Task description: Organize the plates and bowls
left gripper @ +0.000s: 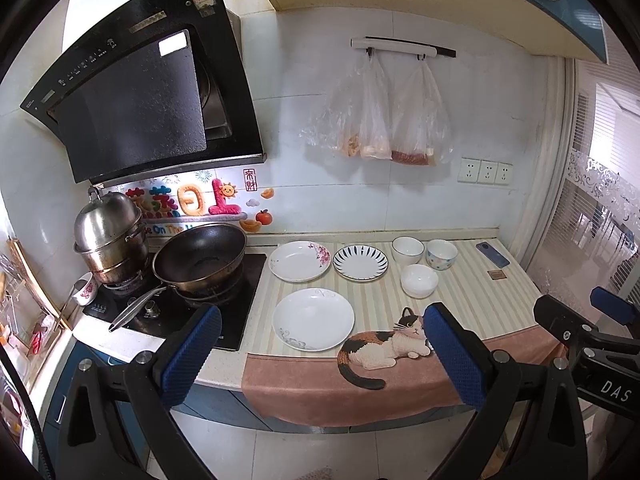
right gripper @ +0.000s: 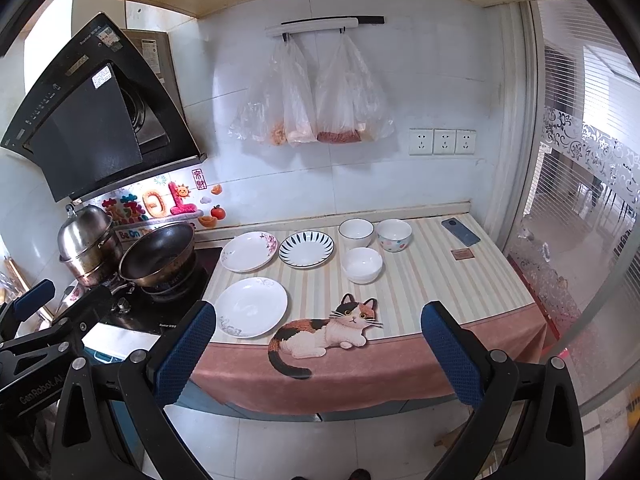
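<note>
A striped counter mat [right gripper: 440, 280] with a cat picture is filling the middle of both views. Three plates [right gripper: 251, 306] are sitting left of centre, each lying apart. Three bowls [right gripper: 361, 264] are clustering just right of them, near the wall. The left gripper [left gripper: 320, 356] and right gripper [right gripper: 318, 354] are hovering at the bottom, jaws spread wide, holding nothing.

We counted three plates [left gripper: 313, 319] [left gripper: 299, 261] [left gripper: 360, 262], three bowls [left gripper: 419, 280] [left gripper: 407, 250] [left gripper: 441, 254], two pots [left gripper: 110, 236] [left gripper: 200, 254] on the stove, two hanging bags [left gripper: 366, 116] [left gripper: 420, 120], three sockets [left gripper: 485, 171], one phone [left gripper: 492, 254] and two grippers [left gripper: 322, 356] [right gripper: 320, 354].
</note>
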Demonstrator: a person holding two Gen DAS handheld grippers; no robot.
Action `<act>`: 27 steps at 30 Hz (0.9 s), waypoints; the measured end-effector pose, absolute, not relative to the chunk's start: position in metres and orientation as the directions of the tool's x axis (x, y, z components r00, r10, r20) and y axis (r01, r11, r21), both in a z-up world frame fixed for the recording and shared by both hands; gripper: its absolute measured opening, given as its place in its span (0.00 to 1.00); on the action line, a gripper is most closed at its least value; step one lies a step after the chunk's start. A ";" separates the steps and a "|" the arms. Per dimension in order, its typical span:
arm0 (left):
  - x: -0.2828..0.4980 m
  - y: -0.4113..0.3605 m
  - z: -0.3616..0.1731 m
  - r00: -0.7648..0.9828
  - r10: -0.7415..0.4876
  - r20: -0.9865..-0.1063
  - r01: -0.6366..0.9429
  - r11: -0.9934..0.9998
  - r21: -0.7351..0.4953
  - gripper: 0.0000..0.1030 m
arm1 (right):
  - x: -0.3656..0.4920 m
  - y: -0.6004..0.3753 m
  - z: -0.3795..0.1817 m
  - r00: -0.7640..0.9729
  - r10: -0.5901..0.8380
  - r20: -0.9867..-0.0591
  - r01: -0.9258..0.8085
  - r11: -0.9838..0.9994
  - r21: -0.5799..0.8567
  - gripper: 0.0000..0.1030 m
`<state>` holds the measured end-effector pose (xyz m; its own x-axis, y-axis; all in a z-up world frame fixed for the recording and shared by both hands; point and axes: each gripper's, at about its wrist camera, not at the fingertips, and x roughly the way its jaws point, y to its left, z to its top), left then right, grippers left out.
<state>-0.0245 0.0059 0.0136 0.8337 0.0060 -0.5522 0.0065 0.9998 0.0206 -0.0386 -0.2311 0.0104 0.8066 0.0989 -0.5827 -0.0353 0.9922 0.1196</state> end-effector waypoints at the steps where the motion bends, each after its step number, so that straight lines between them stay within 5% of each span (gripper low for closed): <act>1: -0.025 0.006 0.014 0.835 0.006 -0.550 0.006 1.000 0.019 1.00 | -0.039 -0.232 0.011 0.806 0.099 -0.583 -0.036 0.992 0.120 1.00; 27: -0.041 0.003 0.019 0.849 -0.001 -0.528 0.009 1.000 0.013 1.00 | -0.054 -0.234 0.015 0.806 0.103 -0.583 -0.029 0.990 0.135 1.00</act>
